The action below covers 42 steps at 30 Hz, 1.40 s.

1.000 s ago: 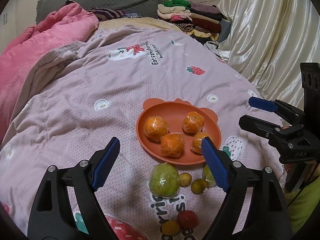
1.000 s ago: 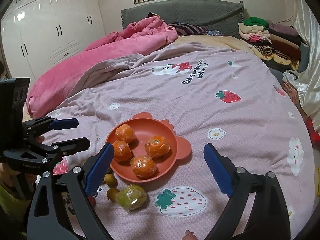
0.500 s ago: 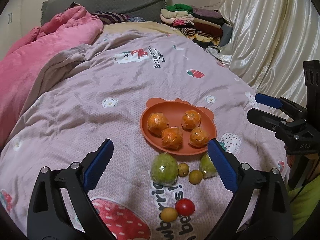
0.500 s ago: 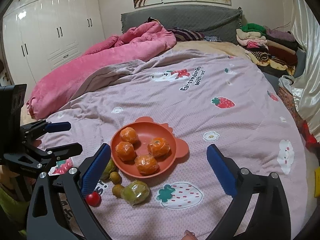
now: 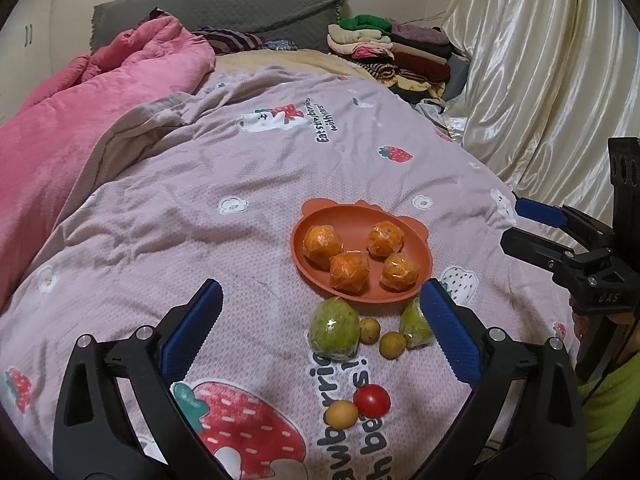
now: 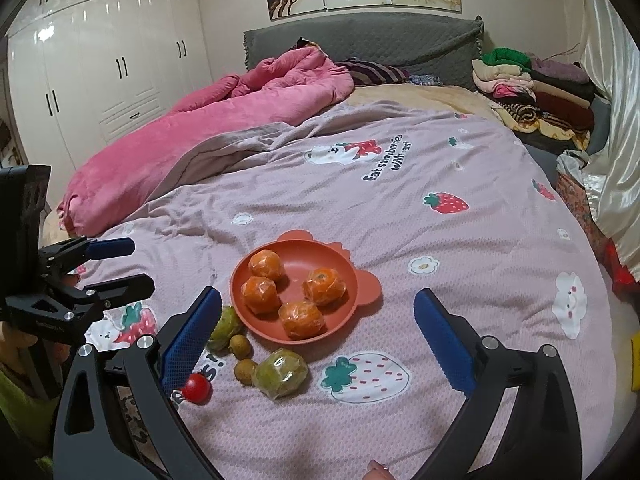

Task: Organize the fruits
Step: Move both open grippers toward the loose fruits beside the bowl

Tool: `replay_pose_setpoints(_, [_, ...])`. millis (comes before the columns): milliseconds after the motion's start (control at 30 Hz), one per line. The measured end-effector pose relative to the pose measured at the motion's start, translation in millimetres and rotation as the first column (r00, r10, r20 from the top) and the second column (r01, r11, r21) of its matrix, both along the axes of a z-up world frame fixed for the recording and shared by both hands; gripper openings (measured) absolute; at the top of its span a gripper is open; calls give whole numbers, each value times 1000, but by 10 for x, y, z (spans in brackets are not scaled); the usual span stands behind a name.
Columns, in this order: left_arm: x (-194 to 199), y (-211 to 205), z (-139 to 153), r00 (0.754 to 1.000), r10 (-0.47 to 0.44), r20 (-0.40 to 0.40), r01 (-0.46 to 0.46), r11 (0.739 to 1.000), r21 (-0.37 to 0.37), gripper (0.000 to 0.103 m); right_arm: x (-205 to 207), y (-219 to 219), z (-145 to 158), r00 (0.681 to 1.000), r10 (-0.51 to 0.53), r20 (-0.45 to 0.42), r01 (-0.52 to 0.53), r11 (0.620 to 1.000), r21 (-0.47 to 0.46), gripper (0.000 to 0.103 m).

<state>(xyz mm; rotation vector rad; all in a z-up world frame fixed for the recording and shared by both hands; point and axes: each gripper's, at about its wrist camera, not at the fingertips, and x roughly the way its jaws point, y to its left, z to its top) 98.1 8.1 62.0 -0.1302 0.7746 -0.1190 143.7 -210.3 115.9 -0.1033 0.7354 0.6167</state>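
While both grippers hang above the bed [image 5: 168, 216] with nothing in hand, the sorting looks about half done. An orange plate [image 5: 416, 240] with small ears on its rim lies on the pink strawberry-print cover, nearer the curtain-side edge of the bed than the side with the rumpled pink blanket [image 5: 80, 128]. Four wrapped oranges [image 5: 349, 272] sit on it, close together.

Loose fruit lies on the cover just off the plate's near rim: a large green fruit in clear wrap [image 5: 334, 330], two small brown round fruits [image 5: 392, 345] beside it, and a smaller wrapped green fruit [image 5: 414, 326] partly hidden behind one blue pad. Closer to the foot edge of the bed, a red tomato [image 5: 372, 400] and a small yellow fruit [image 5: 341, 413] touch each other.

The left gripper [image 5: 320, 328] has its fingers spread wide, and the large green fruit lies in the line between them but well below, untouched. The right gripper [image 6: 318, 334] is equally wide open and empty, aimed at the plate's near rim; from its view the small green fruit [image 6: 282, 374] lies just short of the plate.

My reading is that the oranges are finished and the green fruits come next. The next move calls for one gripper to drop low over a green fruit, straddle it with both pads and close gently, since the slick wrap may slide and the soft cover will give underneath. The little brown fruits crowd it, so a clean approach from above seems safest.
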Motion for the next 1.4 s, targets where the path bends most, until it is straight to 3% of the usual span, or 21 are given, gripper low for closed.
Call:
replay_pose_setpoints(633, [-225,61,101,1000,22,12,-22,1000,16,93,-217,-37,-8,1000,18,-7,-18,1000,0,97])
replay_pose_setpoints(1400, [-459,-35,-14,1000,7,-22,-5,999,47,93,-451,-53,-140,998,54,-44,-54,999,0,97])
